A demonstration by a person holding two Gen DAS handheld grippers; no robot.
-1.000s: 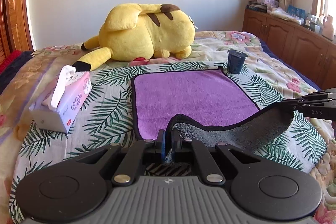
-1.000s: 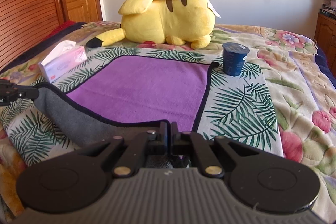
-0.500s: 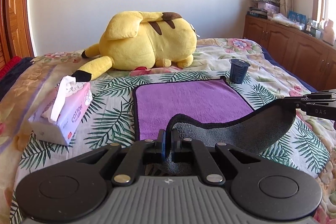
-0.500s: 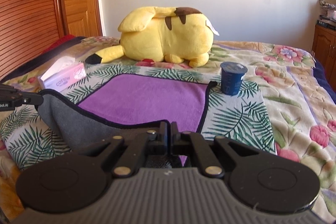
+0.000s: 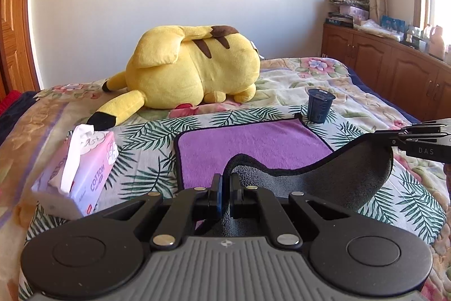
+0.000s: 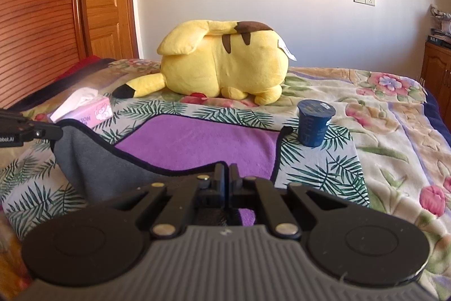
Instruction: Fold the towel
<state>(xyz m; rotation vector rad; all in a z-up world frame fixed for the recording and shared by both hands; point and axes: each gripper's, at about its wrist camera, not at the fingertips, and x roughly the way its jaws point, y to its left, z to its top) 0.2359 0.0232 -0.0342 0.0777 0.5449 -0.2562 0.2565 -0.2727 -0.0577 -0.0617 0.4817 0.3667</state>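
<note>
A purple towel (image 5: 248, 143) with a dark border and grey underside lies on the bed; it also shows in the right wrist view (image 6: 197, 140). My left gripper (image 5: 225, 182) is shut on its near left corner. My right gripper (image 6: 226, 174) is shut on its near right corner. Both corners are lifted, so the near edge hangs between them with the grey underside (image 5: 338, 177) showing. The far half lies flat. The right gripper (image 5: 394, 136) shows at the right of the left wrist view, and the left gripper (image 6: 53, 131) at the left of the right wrist view.
A dark blue cup (image 5: 318, 105) stands by the towel's far right corner. A pink tissue box (image 5: 84, 171) lies left of the towel. A big yellow plush toy (image 5: 191, 69) lies beyond it. Wooden cabinets (image 5: 394, 69) line the right wall.
Both grippers have lifted the near edge of the towel higher and carried it a little forward. More grey underside shows and less purple.
</note>
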